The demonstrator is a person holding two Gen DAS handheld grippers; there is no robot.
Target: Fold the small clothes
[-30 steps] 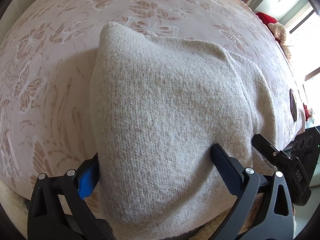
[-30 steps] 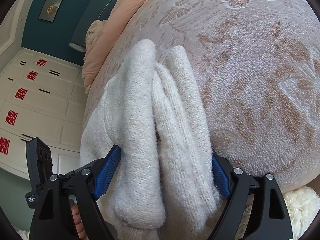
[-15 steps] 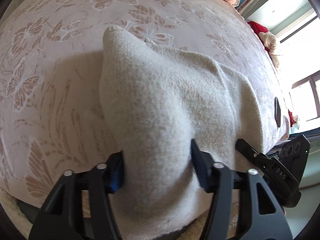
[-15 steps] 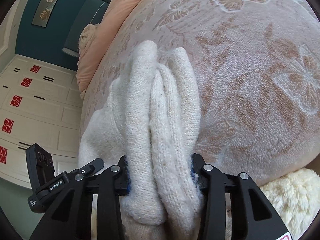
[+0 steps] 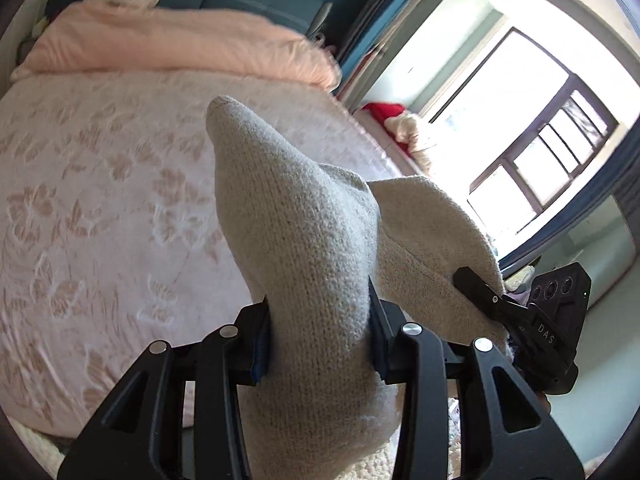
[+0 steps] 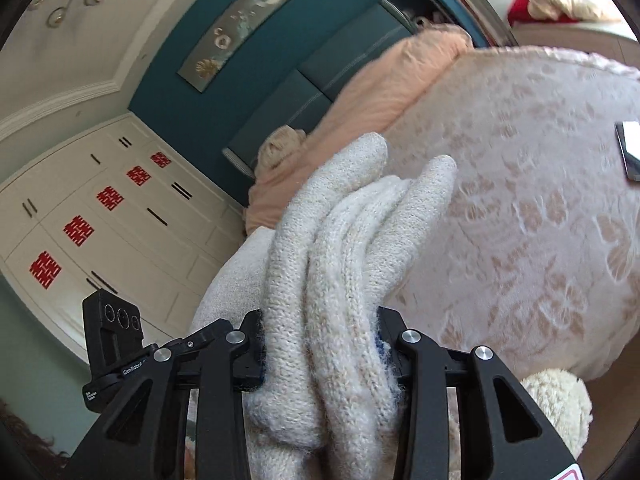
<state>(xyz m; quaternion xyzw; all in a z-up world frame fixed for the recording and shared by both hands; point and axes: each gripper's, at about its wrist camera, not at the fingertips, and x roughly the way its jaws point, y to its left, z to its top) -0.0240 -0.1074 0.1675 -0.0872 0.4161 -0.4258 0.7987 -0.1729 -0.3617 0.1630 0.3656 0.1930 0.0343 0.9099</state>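
Note:
A cream knitted sweater (image 5: 296,220) hangs in the air above the bed, bunched into thick folds. My left gripper (image 5: 320,320) has its jaws closing on one bunched edge, pads pressing the knit from both sides. My right gripper (image 6: 320,340) is shut on several stacked folds of the same sweater (image 6: 340,232). Both grippers hold it side by side: the right gripper's body (image 5: 552,320) shows at the right in the left wrist view. The left one's body (image 6: 112,328) shows at the left in the right wrist view. The sweater's lower part is hidden below the fingers.
A pink flower-patterned bedspread (image 5: 100,200) lies below. A peach duvet (image 5: 160,40) is piled at the headboard. A phone (image 6: 630,152) lies on the bed at the right. White wardrobe doors (image 6: 100,220) stand left, a bright window (image 5: 540,160) right. A fluffy cream cushion (image 6: 560,400) sits near the bed's edge.
Both grippers went from open around the sweater lying on the bed to clamped on it. They lifted it clear of the bedspread and tilted upward, so the room now shows.

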